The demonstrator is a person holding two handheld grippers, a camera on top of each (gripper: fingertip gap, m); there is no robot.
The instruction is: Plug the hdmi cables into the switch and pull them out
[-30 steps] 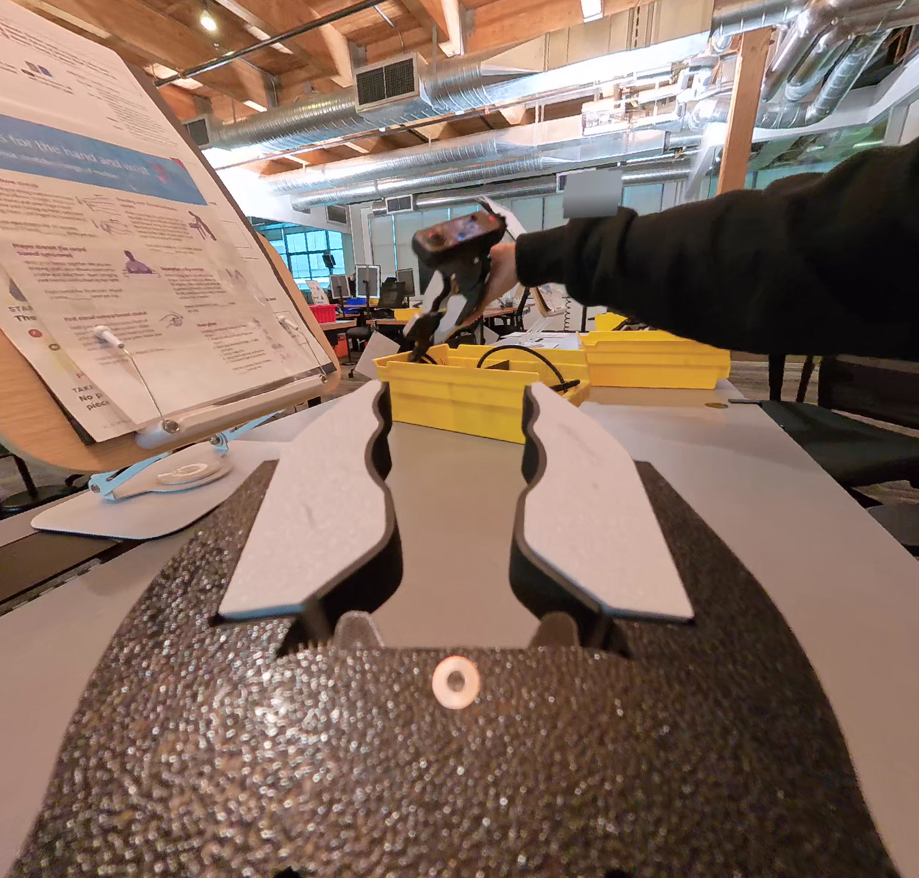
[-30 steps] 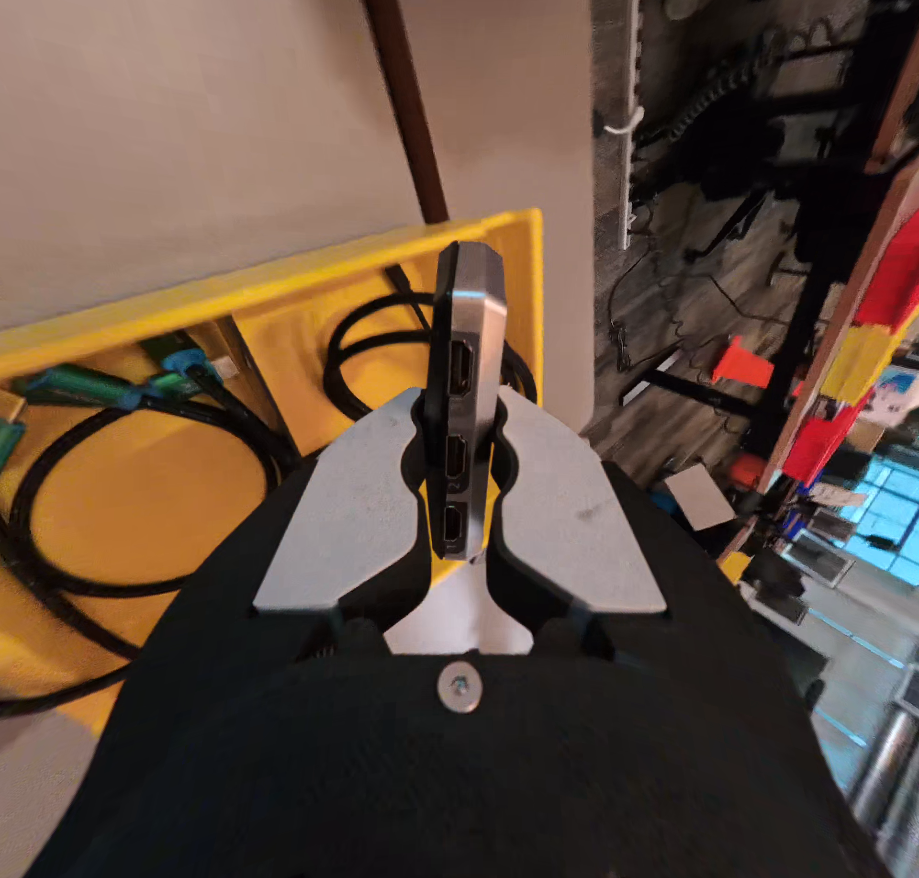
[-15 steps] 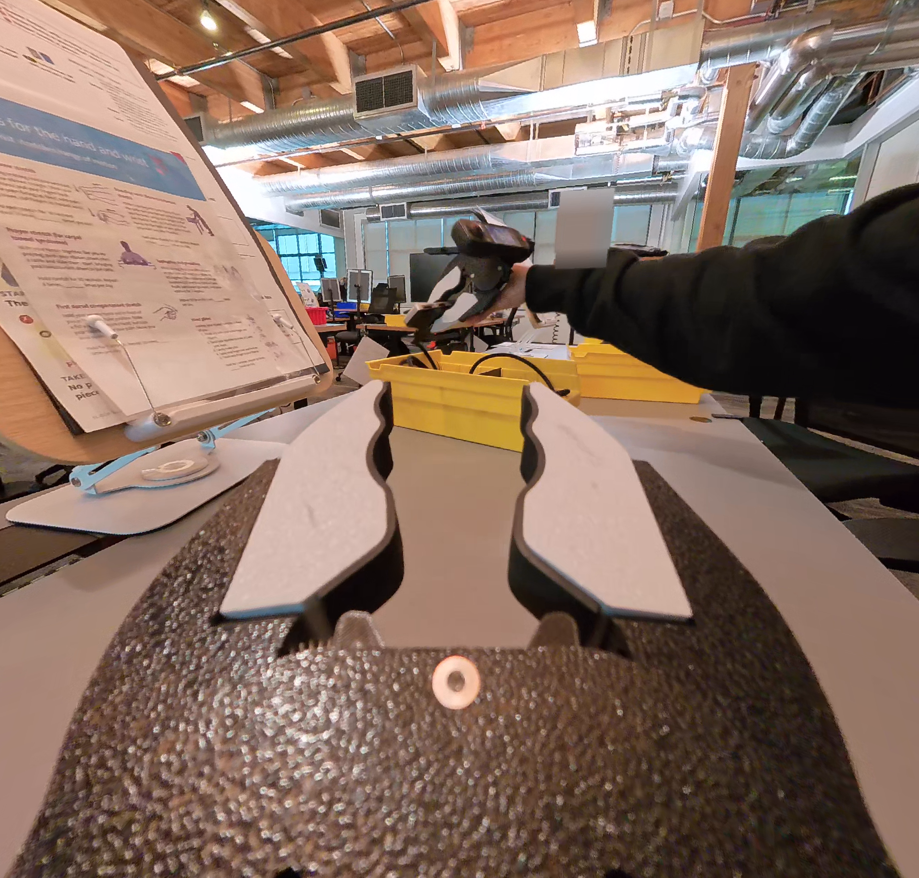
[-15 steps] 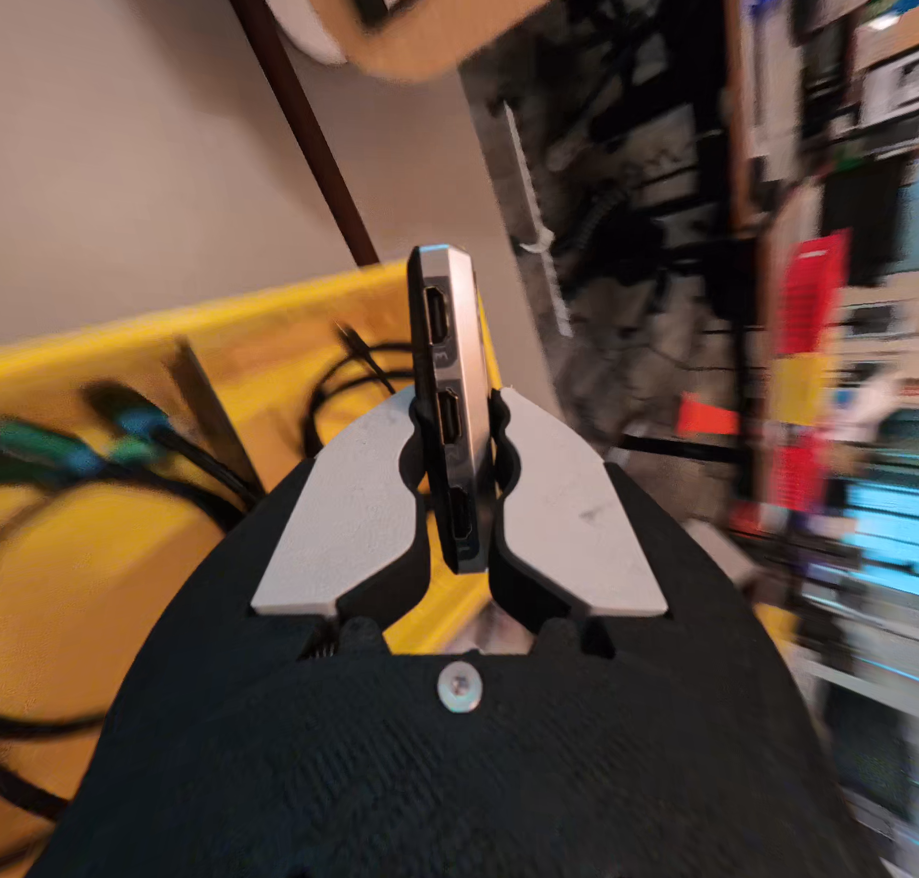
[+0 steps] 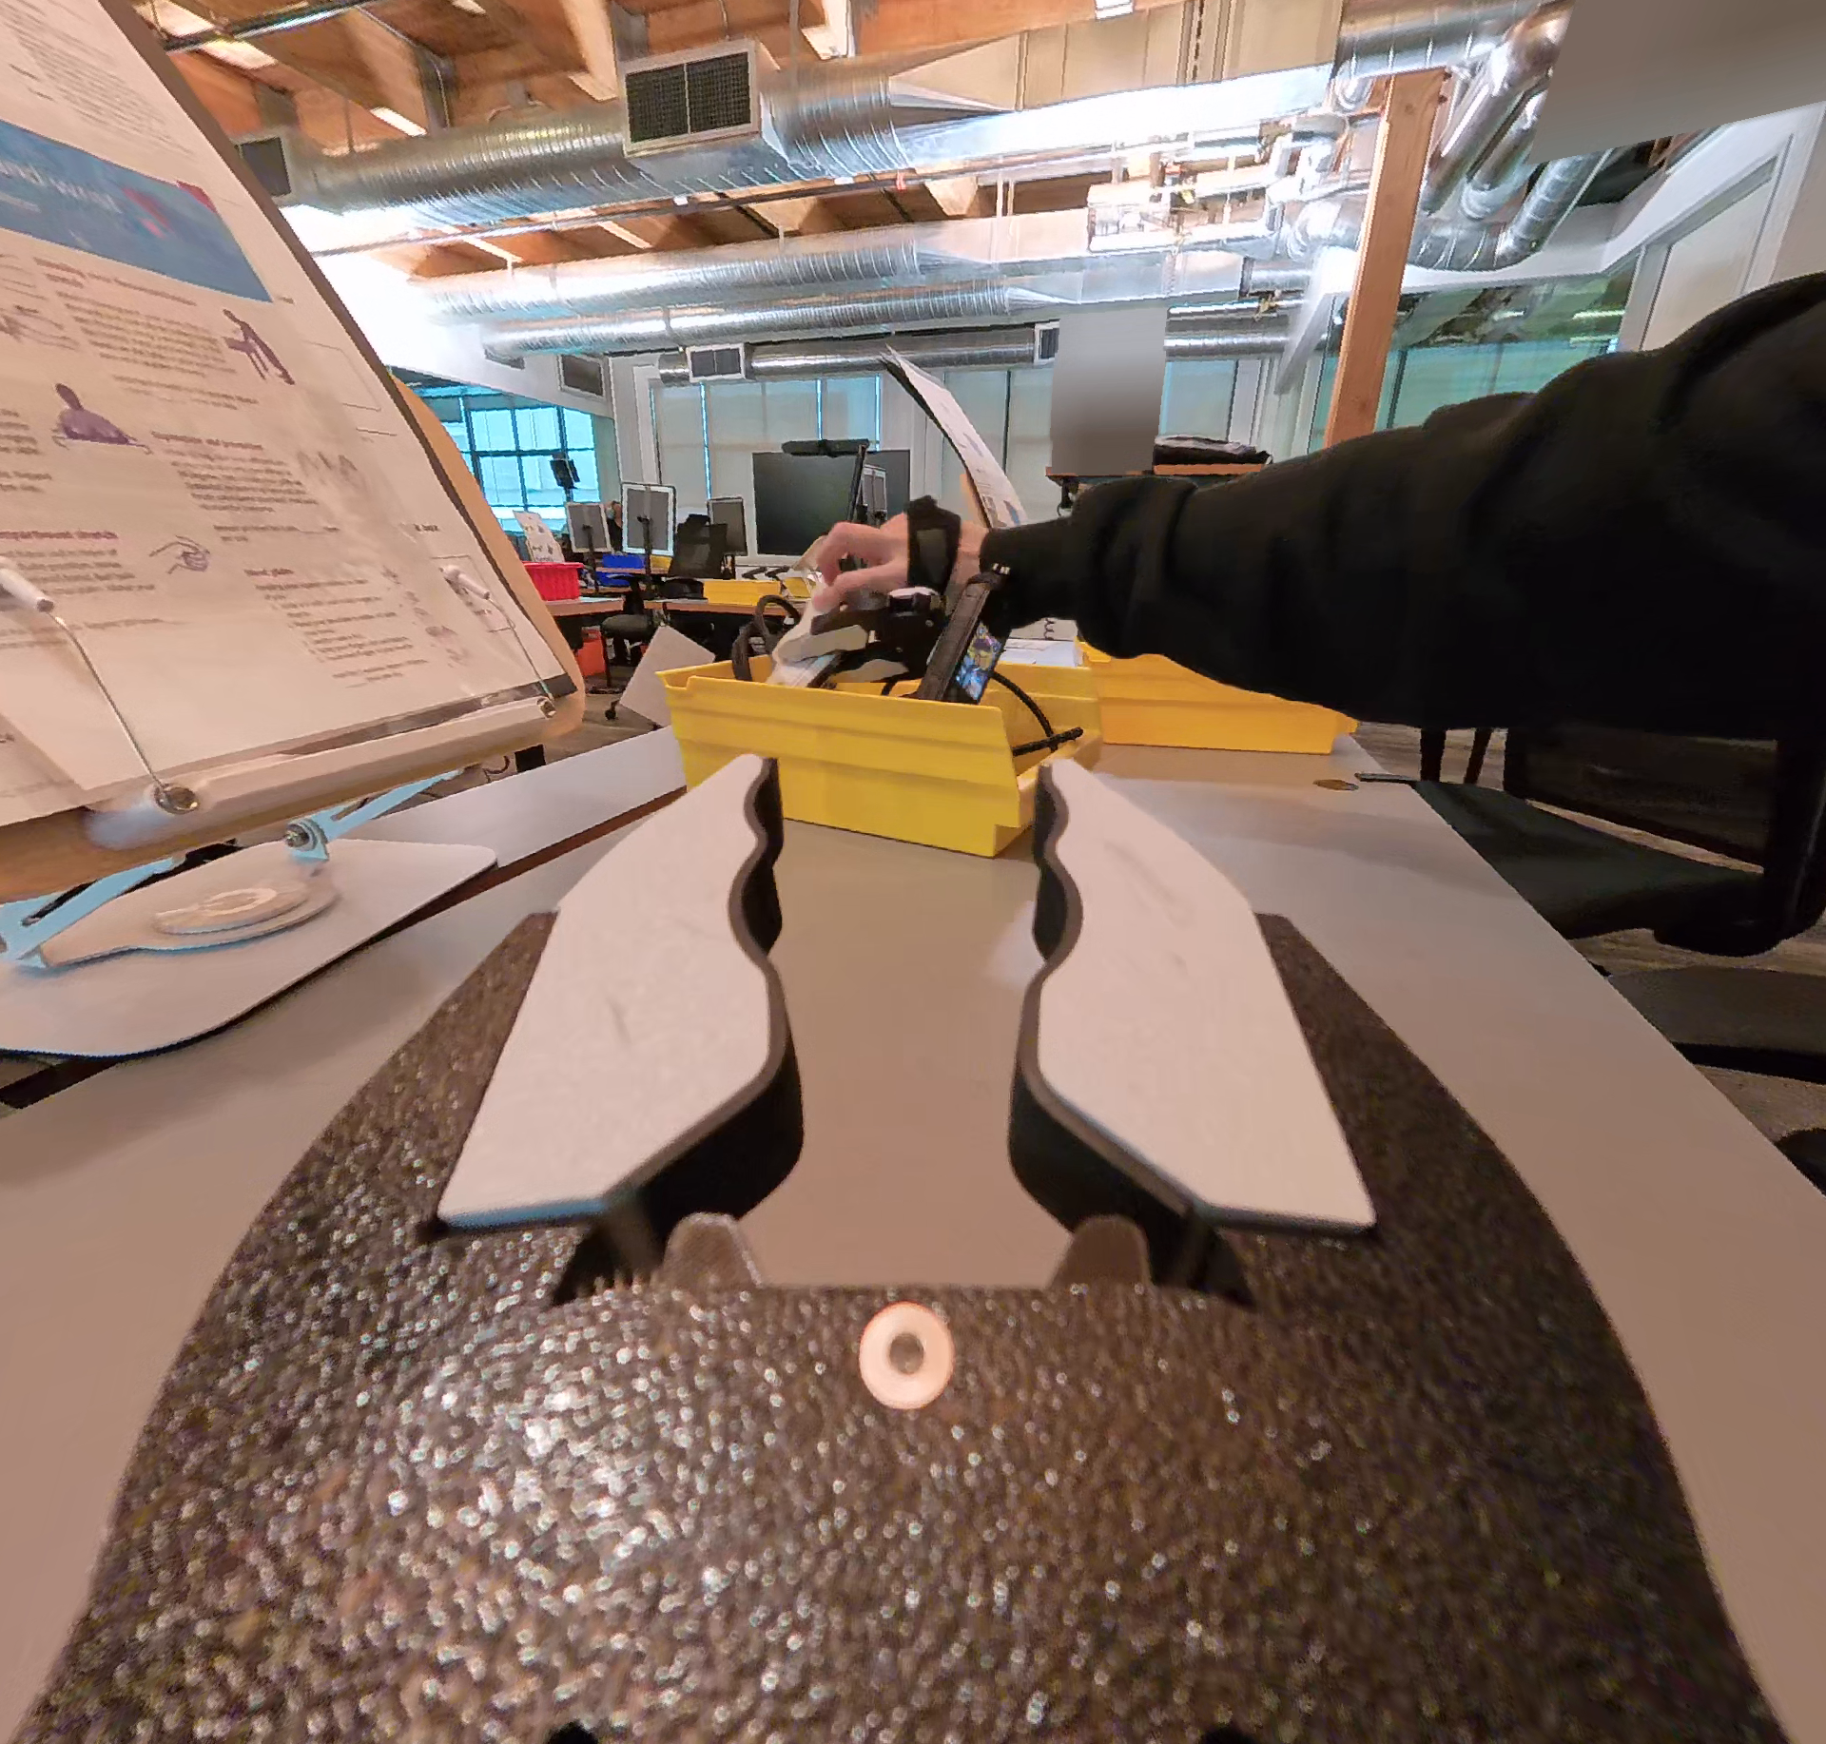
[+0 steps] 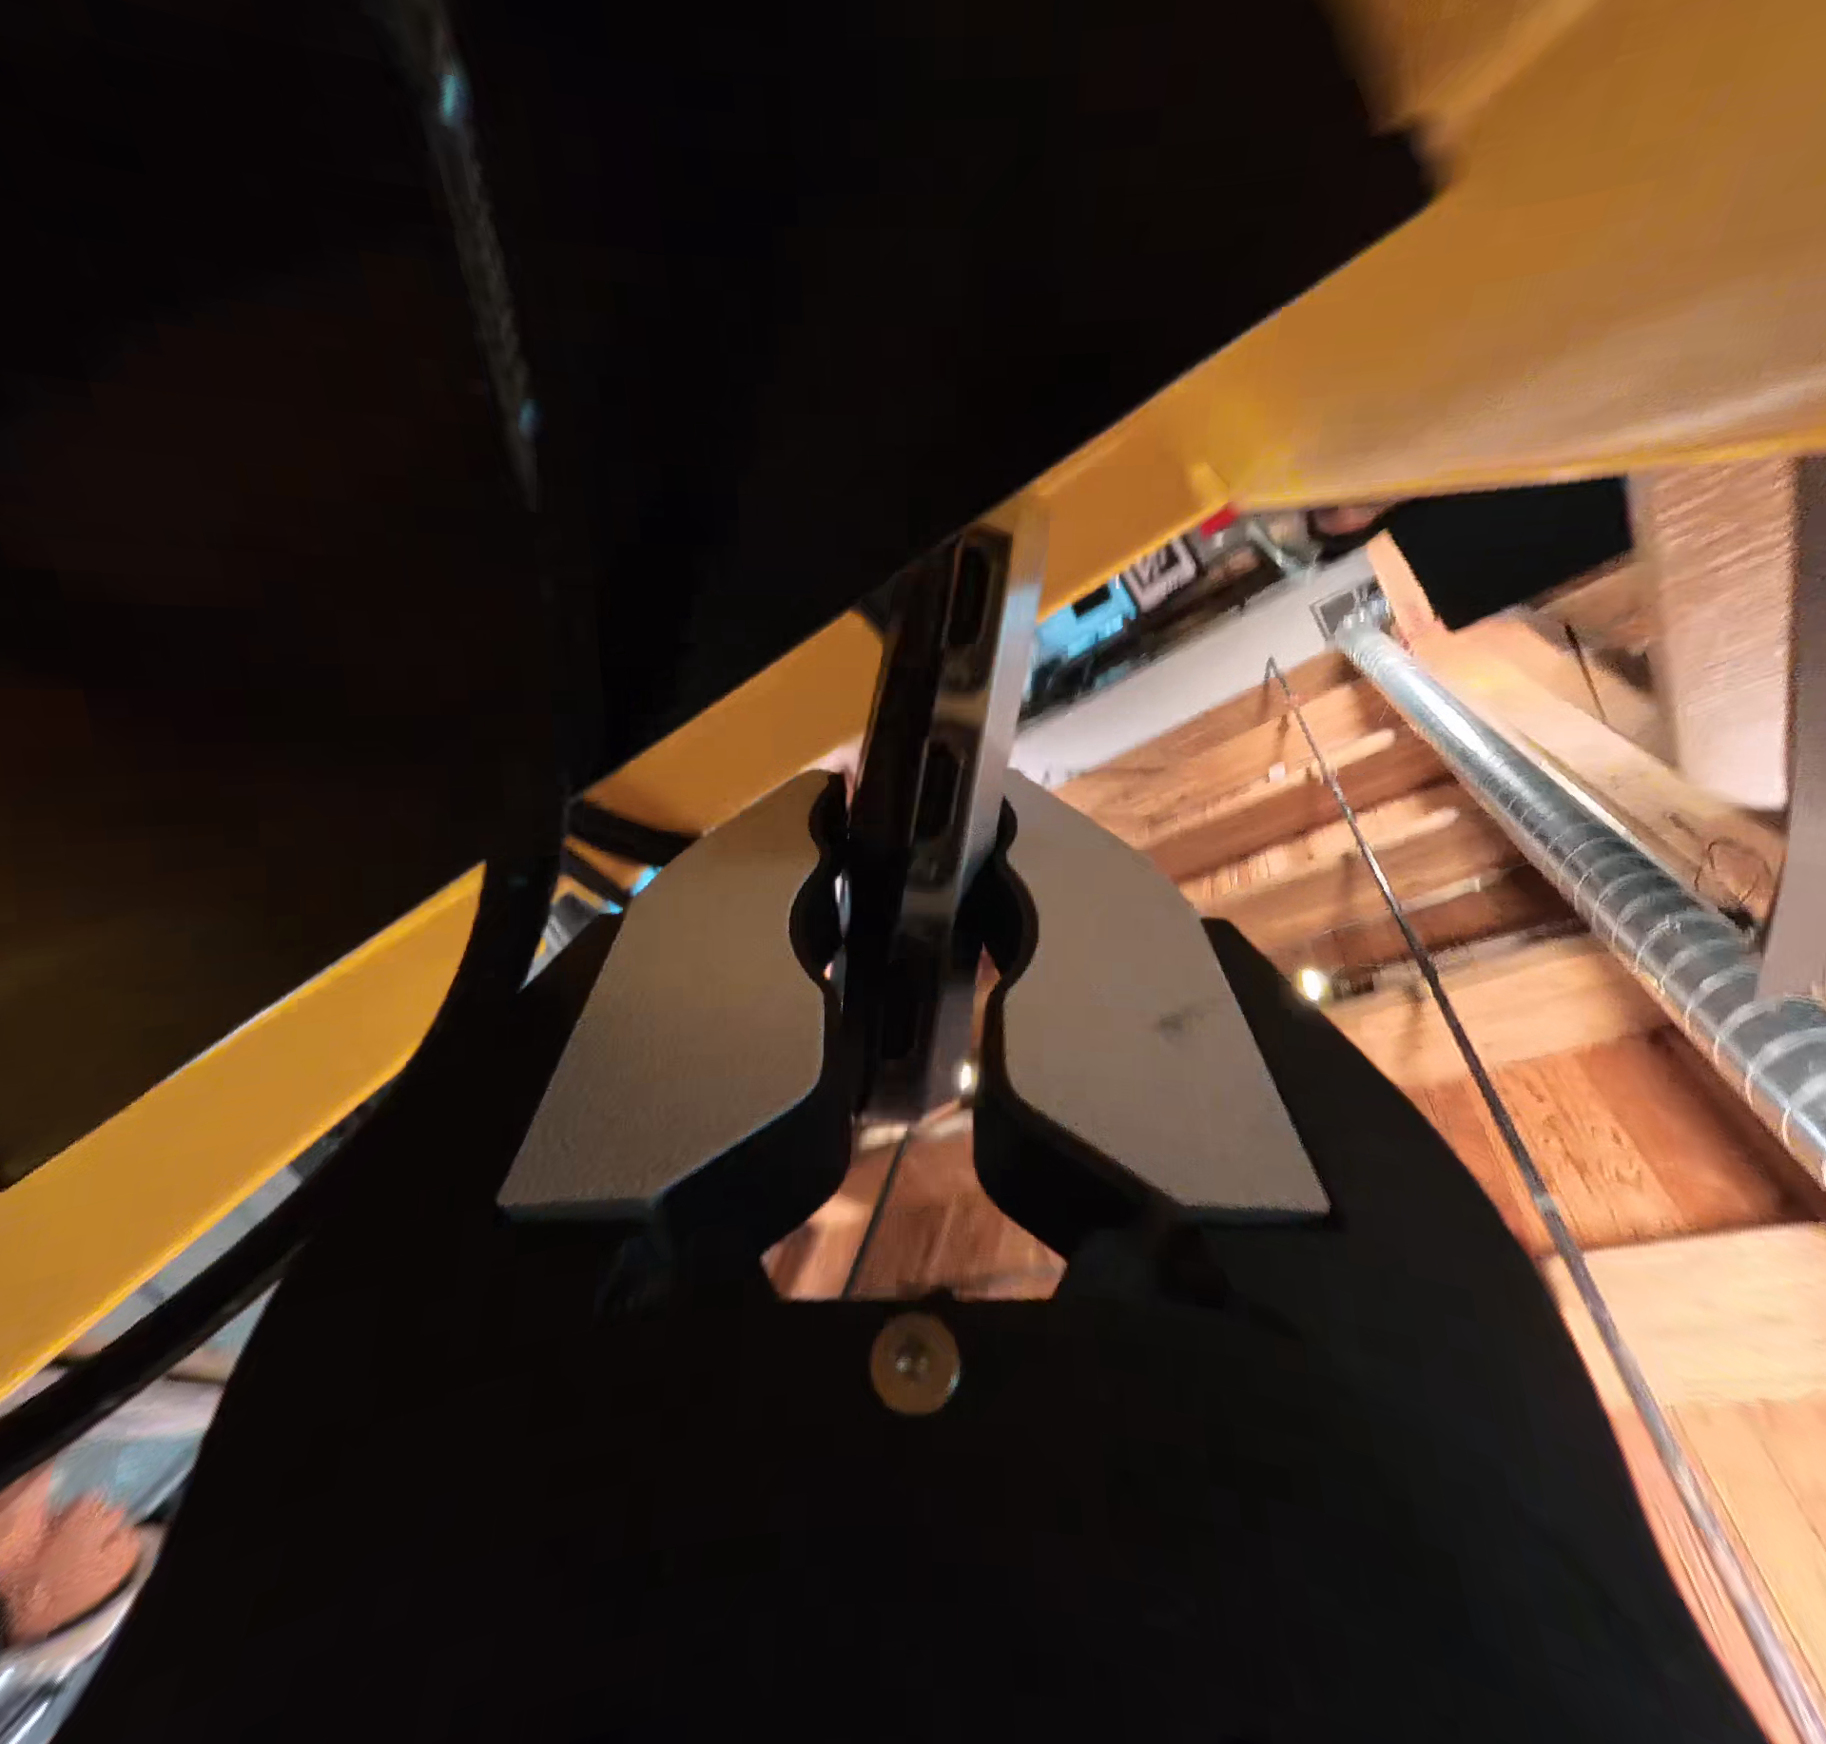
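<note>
The slim silver and black hdmi switch (image 6: 949, 709), with several ports along its edge, is clamped between the fingers of my right gripper (image 6: 919, 798). This gripper lies low inside the yellow bin (image 5: 870, 758), held by a person's hand, and shows in the left wrist view (image 5: 840, 634). Its camera looks up past the bin's rim (image 6: 1482, 333) to the ceiling. Black hdmi cables (image 5: 1037, 709) curl in the bin, and one runs beside the gripper (image 6: 474, 956). My left gripper (image 5: 904, 778) is open and empty over the grey table (image 5: 1285, 906), short of the bin.
A document stand with a printed sheet (image 5: 198, 511) and a white base (image 5: 247, 926) stands on the left. A second yellow bin (image 5: 1215, 709) sits behind on the right. The person's black sleeve (image 5: 1433, 551) reaches across from the right. A dark chair (image 5: 1630, 857) stands by the table's right edge.
My right gripper, still shut on the switch, has dropped from above the bin down into it and tipped to look upward. My left gripper has stayed open and edged towards the bin.
</note>
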